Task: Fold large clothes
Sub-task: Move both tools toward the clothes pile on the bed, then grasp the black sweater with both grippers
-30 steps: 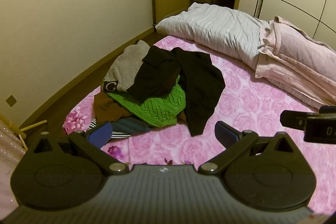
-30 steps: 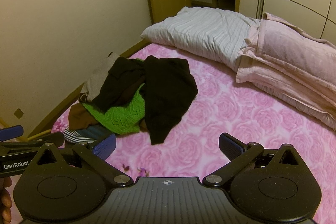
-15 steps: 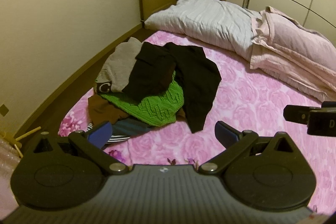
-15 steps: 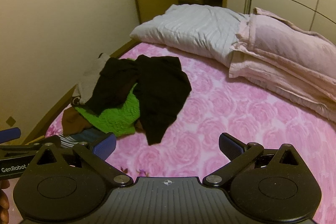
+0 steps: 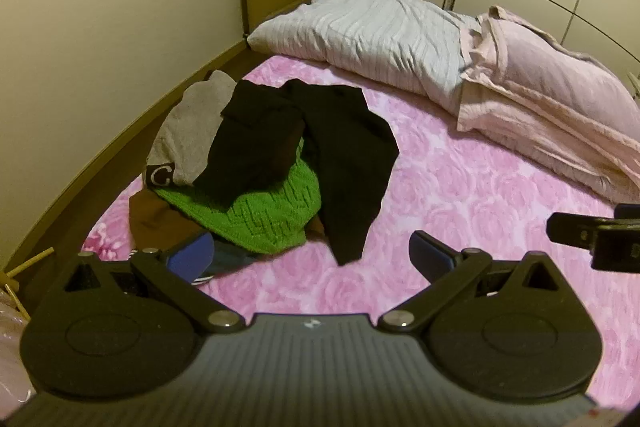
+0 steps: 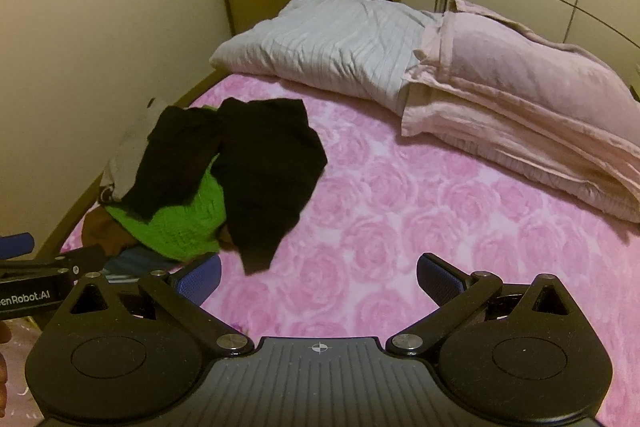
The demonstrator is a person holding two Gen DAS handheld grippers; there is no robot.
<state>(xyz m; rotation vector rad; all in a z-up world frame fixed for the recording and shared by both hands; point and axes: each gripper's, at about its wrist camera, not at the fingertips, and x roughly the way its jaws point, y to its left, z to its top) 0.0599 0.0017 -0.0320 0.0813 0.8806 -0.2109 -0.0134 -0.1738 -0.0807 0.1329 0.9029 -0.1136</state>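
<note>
Lowest in each wrist view, the left gripper (image 5: 310, 257) and right gripper (image 6: 319, 277) both hang with jaws spread wide and empty above the pink rose-patterned bed (image 6: 400, 227). Over the last second both have drifted in closer; the clothes pile (image 5: 256, 179) now sits larger at centre left, black garment (image 5: 348, 167) topmost over a green knit (image 5: 272, 211). Nothing is grasped, so folding hasn't started; picking the black piece looks next. Pillows (image 5: 380, 39) lie in the upper frame.
</note>
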